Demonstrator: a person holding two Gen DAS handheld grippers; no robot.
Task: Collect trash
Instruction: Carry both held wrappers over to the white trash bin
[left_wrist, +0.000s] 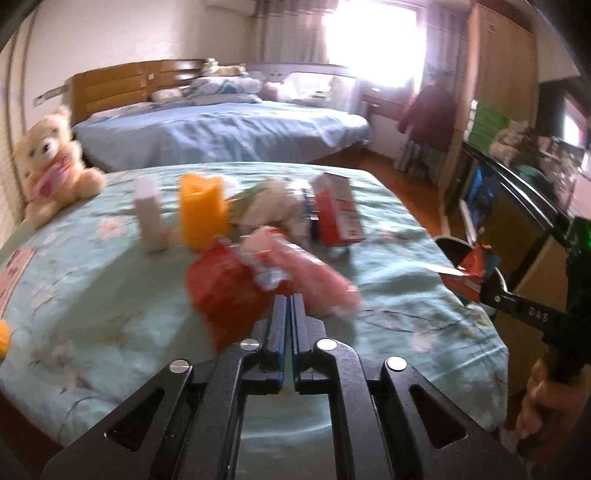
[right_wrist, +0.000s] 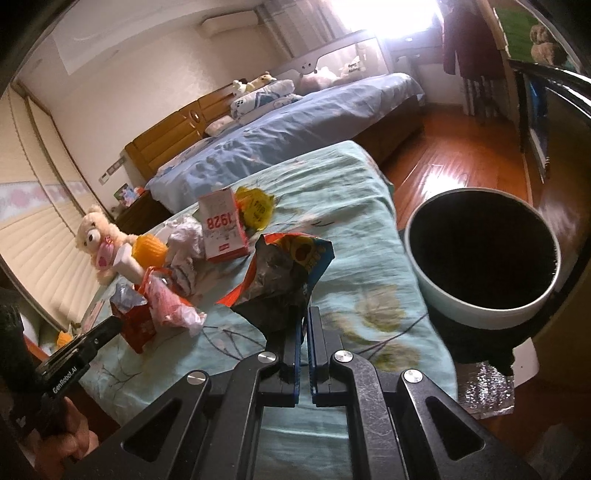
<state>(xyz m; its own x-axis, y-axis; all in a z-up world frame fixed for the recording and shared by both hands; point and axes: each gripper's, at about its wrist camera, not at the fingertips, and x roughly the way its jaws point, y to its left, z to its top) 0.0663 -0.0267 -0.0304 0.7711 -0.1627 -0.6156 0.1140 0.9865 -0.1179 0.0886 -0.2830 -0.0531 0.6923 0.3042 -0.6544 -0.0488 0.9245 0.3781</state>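
My left gripper (left_wrist: 290, 301) is shut on a red and pink plastic wrapper (left_wrist: 258, 280), held just above the teal flowered table cloth (left_wrist: 110, 295); the wrapper also shows in the right wrist view (right_wrist: 155, 306). My right gripper (right_wrist: 303, 317) is shut on a crumpled orange and blue snack bag (right_wrist: 284, 273), held over the table's right edge beside the round bin (right_wrist: 484, 258) with a dark inside. A red and white carton (right_wrist: 223, 225), crumpled white paper (right_wrist: 184, 240) and a yellow wrapper (right_wrist: 255, 206) lie on the table.
An orange cup (left_wrist: 201, 210) and a white bottle (left_wrist: 149, 218) stand on the table. A teddy bear (left_wrist: 51, 162) sits at its far left corner. A blue bed (left_wrist: 221, 129) lies behind. Wooden floor (right_wrist: 461, 162) is right of the table.
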